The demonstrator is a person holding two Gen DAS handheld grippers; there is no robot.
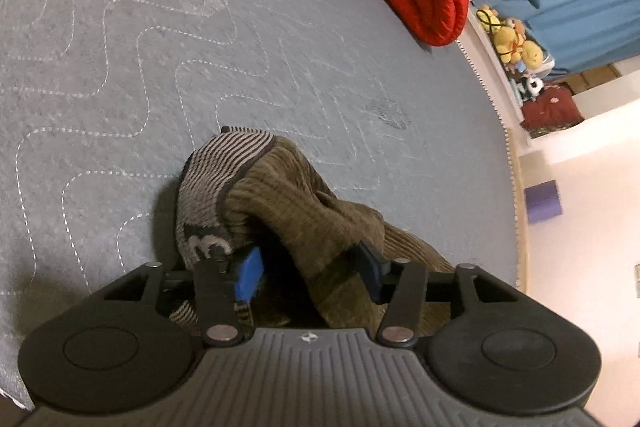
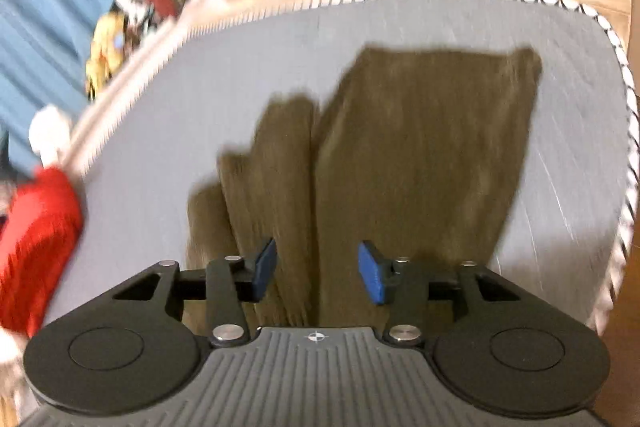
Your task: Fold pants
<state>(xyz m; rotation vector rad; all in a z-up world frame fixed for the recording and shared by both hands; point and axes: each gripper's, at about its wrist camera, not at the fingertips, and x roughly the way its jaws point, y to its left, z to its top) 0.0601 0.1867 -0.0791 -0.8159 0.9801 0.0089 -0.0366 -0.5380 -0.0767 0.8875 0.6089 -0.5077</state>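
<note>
The pants (image 1: 304, 195) lie on the grey quilted bed (image 1: 160, 47), a brown corduroy pair with a striped knit lining showing where the waist end is turned inside out. In the left wrist view that waist end is bunched in a soft heap right at the left gripper (image 1: 310, 273). Its blue fingers (image 1: 250, 273) stand partly apart, with a fold of the corduroy draped between them; the pads do not look pressed on the cloth, so I read it as let go rather than held.

In the right wrist view, which is blurred, the two legs stretch away flat toward the far edge of the bed. The right gripper (image 2: 320, 273) hangs over them with its fingers partly apart and nothing pinched between them.

This cloth looks thick, soft and limp, fairly light, and not slippery thanks to the ribbed pile. It will sag and bunch wherever it is lifted, so I would take hold at the waistband corners or at the hems, through all layers, and keep it taut.

A pale mark on the lining near the left finger could be a figure or a letter; I cannot read it. No other writing is legible.
</note>
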